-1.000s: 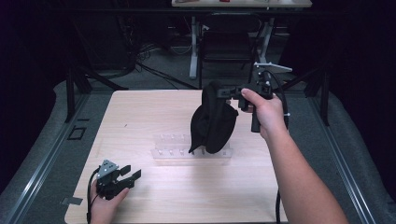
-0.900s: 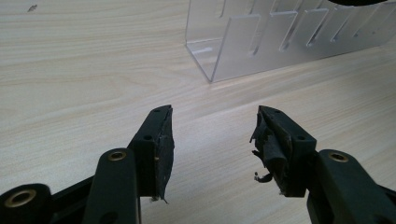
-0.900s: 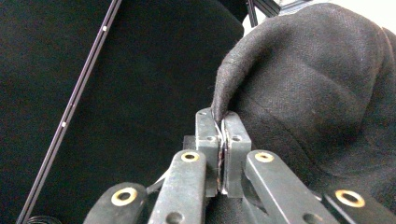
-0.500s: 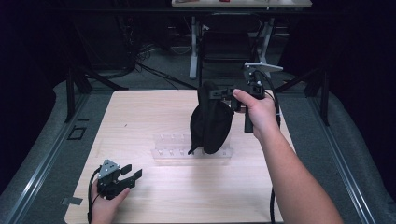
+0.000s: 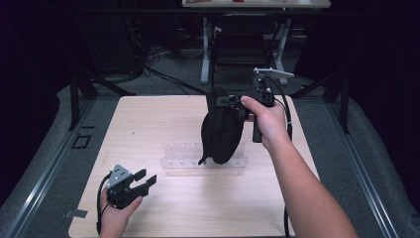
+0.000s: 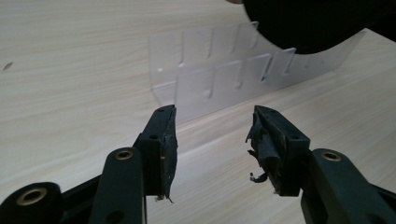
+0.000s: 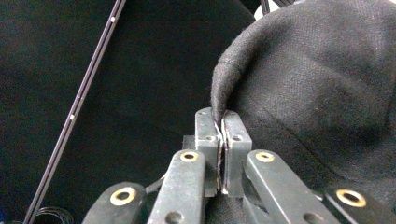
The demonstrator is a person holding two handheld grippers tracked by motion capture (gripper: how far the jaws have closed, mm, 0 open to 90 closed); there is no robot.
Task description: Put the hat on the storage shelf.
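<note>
While it hangs well above the desk (image 5: pixel 148 119), the black cloth bag (image 5: pixel 221 131) is pinched at its upper edge by the right tool (image 5: pixel 233 101), whose jaws are clenched tight on a fold of the fabric, as the right gripper view shows at the bag's rim (image 7: pixel 219 100). The bag droops as a limp pouch, its lower end dangling just over the clear plastic rack (image 5: pixel 184 159) that stands near the middle of the desk. In the high view the bag hides the right part of the rack; whether the cloth touches the plastic cannot be told. In the left gripper view the dark bottom of the bag (image 6: pixel 303 23) covers the far upper corner of the rack (image 6: pixel 210 79), whose slotted walls stand upright in two rows.

Toward the near left corner, the left tool (image 5: pixel 143 181) is held low over the desk, well apart from the rack and the bag. Its jaws have just been closing a little but stand wide apart with nothing between them, the worn pads (image 6: pixel 264 140) showing frayed edges.

Bare wood lies open on the left half of the desk and along the near edge, between the left tool and the rack. Beyond the far edge, table legs (image 5: pixel 204 54) and cables (image 5: pixel 153 69) sit on the dark floor.
</note>
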